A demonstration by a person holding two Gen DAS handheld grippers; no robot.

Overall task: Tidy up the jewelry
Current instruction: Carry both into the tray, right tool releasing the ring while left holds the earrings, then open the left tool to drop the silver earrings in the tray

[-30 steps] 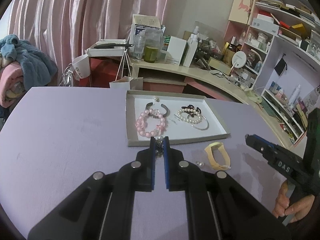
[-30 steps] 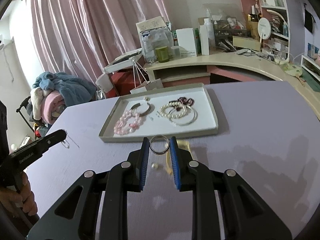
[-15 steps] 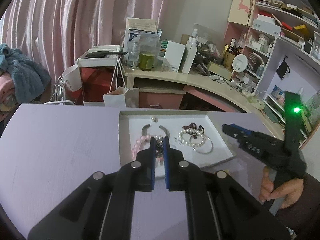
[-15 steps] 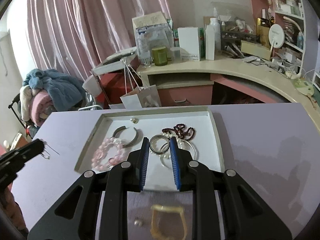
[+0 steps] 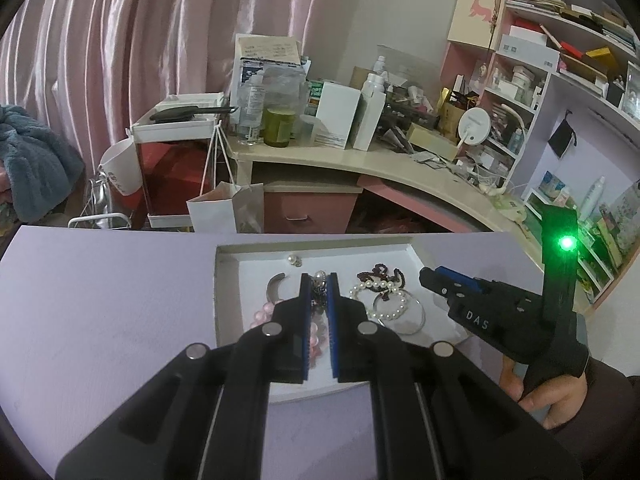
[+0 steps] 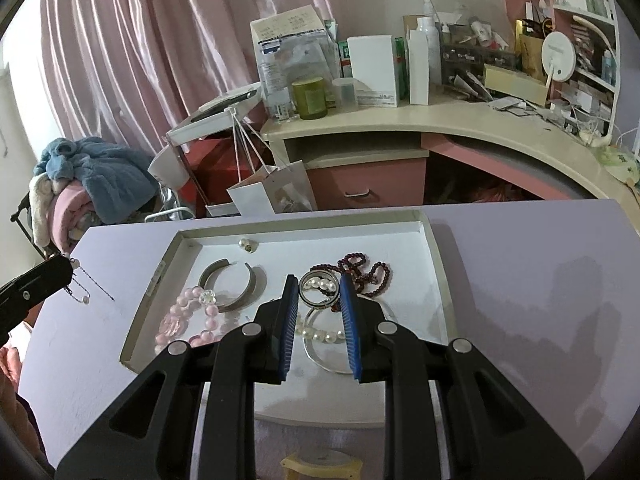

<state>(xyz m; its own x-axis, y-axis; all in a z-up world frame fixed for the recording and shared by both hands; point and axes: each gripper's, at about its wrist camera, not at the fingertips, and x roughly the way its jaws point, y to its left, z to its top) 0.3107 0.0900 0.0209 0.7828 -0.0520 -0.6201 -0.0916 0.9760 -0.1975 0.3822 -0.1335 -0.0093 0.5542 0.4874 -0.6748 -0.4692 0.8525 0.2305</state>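
Right gripper clamps a silver ring above the tray's pearl bracelet; left gripper pinches a beaded chain over its left half. Releasing carelessly could tangle either piece with the beads beneath.

Setting: home bedroom. Pink curtains are hanging behind a curved desk crowded with bottles and boxes; shelves are holding books and cosmetics; blankets are lying heaped left; a purple table is filling the foreground.
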